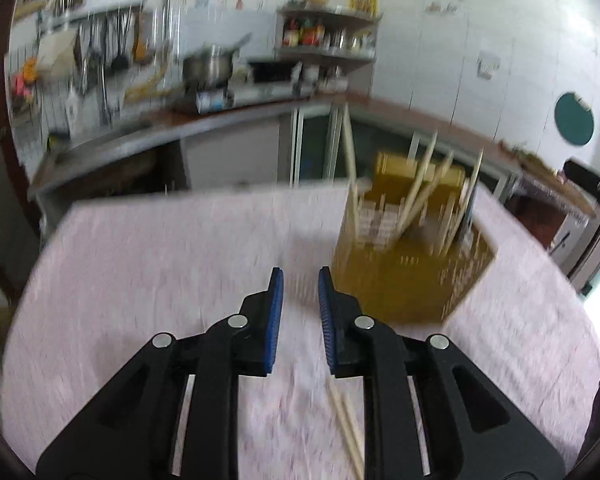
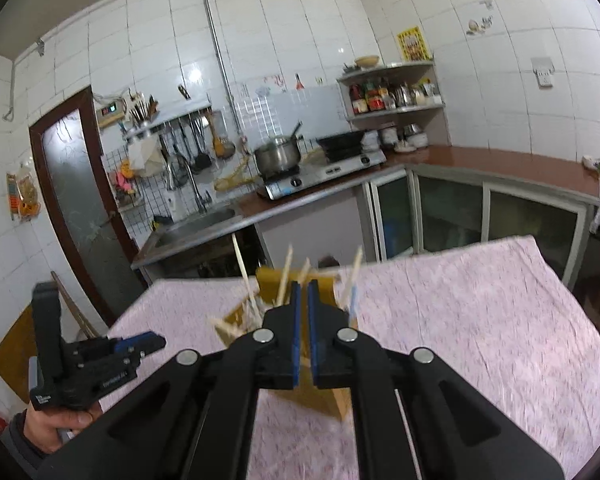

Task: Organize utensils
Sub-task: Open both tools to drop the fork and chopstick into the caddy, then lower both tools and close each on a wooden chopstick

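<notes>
A yellow slotted utensil holder point(image 1: 404, 280) stands on the pink-clothed table point(image 1: 140, 280), with several pale chopsticks point(image 1: 416, 196) leaning in it. Two more chopsticks point(image 1: 346, 428) lie flat on the cloth beneath my left gripper point(image 1: 300, 276). That gripper hovers just left of the holder, its blue pads apart with nothing between them. In the right wrist view my right gripper point(image 2: 302, 286) is shut and empty, pointing straight at the holder point(image 2: 320, 396) and hiding its middle. The left gripper point(image 2: 152, 342) shows at the far left there, held by a hand.
Behind the table point(image 2: 460, 320) runs an L-shaped kitchen counter point(image 2: 480, 160) with a sink point(image 2: 196, 224), a gas stove with a steel pot point(image 2: 278, 156) and a corner shelf of jars point(image 2: 392, 96). A dark door point(image 2: 80, 200) stands at left.
</notes>
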A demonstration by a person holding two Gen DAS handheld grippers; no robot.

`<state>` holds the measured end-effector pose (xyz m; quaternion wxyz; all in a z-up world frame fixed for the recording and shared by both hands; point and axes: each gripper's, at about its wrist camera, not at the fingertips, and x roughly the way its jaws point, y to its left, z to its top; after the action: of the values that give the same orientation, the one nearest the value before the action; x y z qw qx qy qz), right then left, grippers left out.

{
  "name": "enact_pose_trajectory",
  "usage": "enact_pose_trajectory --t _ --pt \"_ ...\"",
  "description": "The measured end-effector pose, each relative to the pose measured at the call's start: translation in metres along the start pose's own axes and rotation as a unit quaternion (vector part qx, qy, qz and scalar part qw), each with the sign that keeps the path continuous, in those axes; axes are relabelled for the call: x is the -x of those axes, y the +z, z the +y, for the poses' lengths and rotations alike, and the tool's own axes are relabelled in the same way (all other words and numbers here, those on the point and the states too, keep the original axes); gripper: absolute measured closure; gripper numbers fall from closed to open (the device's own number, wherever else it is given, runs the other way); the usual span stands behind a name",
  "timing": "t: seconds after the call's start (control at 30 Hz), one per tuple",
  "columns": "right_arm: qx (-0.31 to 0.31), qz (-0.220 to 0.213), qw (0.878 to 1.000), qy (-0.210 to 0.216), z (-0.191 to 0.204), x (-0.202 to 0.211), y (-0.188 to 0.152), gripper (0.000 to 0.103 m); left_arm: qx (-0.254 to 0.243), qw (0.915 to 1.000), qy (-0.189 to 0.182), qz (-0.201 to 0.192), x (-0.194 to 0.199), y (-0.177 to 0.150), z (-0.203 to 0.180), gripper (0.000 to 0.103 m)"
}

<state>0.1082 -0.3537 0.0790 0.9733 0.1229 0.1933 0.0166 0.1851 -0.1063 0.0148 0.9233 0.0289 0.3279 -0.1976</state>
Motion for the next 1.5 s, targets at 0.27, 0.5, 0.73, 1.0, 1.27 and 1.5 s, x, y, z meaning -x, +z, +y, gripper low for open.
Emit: enact_pose_trajectory --t 0.27,0.5,0.73,1.0,1.27,1.5 --pt "-0.014 0.079 0.997 -0.016 -0.005 -0.005 -0.073 0.098 0.029 0.9972 -0.005 0.069 -0.010 -0.070 0.011 0.086" --pt "-0.017 0.117 0.993 -0.025 -0.006 -0.011 -0.104 0.098 0.024 0.9961 -0.025 0.081 -0.017 -0.076 0.000 0.086" --pt "-0.003 0.125 0.990 -0.057 -0.009 -0.019 -0.109 0.097 0.019 0.9948 -0.019 0.098 -0.037 -0.075 -0.014 0.086" --pt "0.008 0.129 0.989 -0.076 -0.012 -0.033 -0.108 0.063 0.003 0.9931 -0.013 0.117 -0.058 -0.074 -0.026 0.082" --pt "0.029 0.141 0.983 -0.117 -0.016 -0.044 -0.112 0.063 -0.007 0.9885 0.013 0.150 -0.083 -0.075 -0.035 0.082" --pt "0.041 0.158 0.980 -0.116 -0.007 -0.052 -0.117 0.063 -0.018 0.9863 0.021 0.163 -0.095 -0.073 -0.035 0.095"
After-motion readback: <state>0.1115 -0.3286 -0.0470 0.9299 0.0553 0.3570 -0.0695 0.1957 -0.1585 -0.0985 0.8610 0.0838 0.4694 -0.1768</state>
